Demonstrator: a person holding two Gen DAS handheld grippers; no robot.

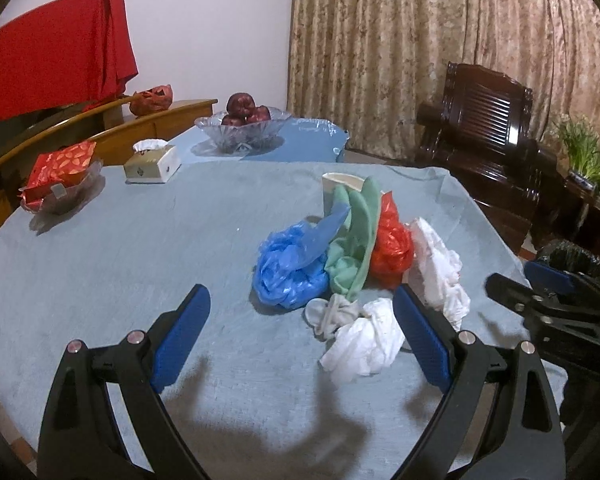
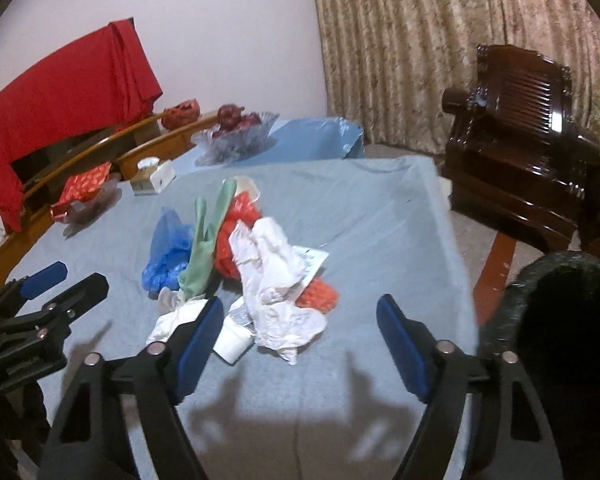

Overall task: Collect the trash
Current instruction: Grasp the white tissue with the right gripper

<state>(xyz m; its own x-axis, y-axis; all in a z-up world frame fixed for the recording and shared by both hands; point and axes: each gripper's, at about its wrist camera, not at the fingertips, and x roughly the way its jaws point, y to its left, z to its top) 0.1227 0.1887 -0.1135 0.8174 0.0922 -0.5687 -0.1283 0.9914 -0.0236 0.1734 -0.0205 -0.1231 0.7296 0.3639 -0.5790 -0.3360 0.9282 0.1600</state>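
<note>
A trash pile lies mid-table on the blue cloth: a blue plastic bag [image 1: 290,264], a green cloth [image 1: 356,240], a red bag [image 1: 392,244], white crumpled paper [image 1: 440,268], a white tissue [image 1: 364,340] and a small grey wad [image 1: 332,312]. In the right wrist view the pile shows the white paper [image 2: 276,280], a white cup [image 2: 234,342], a red net [image 2: 318,294]. My left gripper [image 1: 302,304] is open, just short of the pile. My right gripper [image 2: 300,316] is open above the near white paper. A black-lined bin [image 2: 564,320] stands right of the table.
A tissue box [image 1: 152,164], a glass dish with a red packet [image 1: 60,184] and a glass bowl of apples [image 1: 242,124] stand at the far left. A dark wooden armchair [image 2: 516,136] and curtain are beyond the table's right edge [image 2: 456,248].
</note>
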